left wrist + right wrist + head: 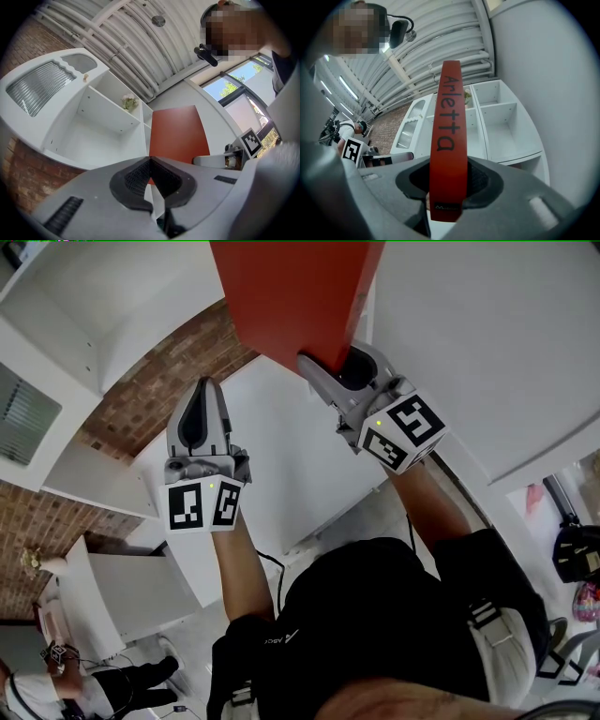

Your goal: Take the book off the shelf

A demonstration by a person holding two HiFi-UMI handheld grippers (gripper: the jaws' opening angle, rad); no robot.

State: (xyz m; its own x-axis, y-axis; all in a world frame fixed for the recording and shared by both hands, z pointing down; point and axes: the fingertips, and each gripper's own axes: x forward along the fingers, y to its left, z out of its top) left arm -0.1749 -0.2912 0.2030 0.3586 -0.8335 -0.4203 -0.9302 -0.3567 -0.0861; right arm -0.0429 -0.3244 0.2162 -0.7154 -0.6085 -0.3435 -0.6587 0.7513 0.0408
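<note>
A red book (291, 296) with the spine lettering "Arletta" (449, 136) stands clamped between the pads of my right gripper (339, 367), which is shut on its lower end (447, 187). The book is held out in the air, away from the white shelf unit (501, 122). My left gripper (200, 413) is to the left of the book and a little lower, apart from it. Its jaws meet with nothing between them (150, 161). In the left gripper view the book's red cover (178, 136) shows beyond the closed jaws.
The white shelf unit (103, 126) has open compartments, one with a small plant (129, 101). A brick wall (159, 381) runs behind it. A white wall panel (487, 343) is at the right. Another person (56, 681) stands at the lower left.
</note>
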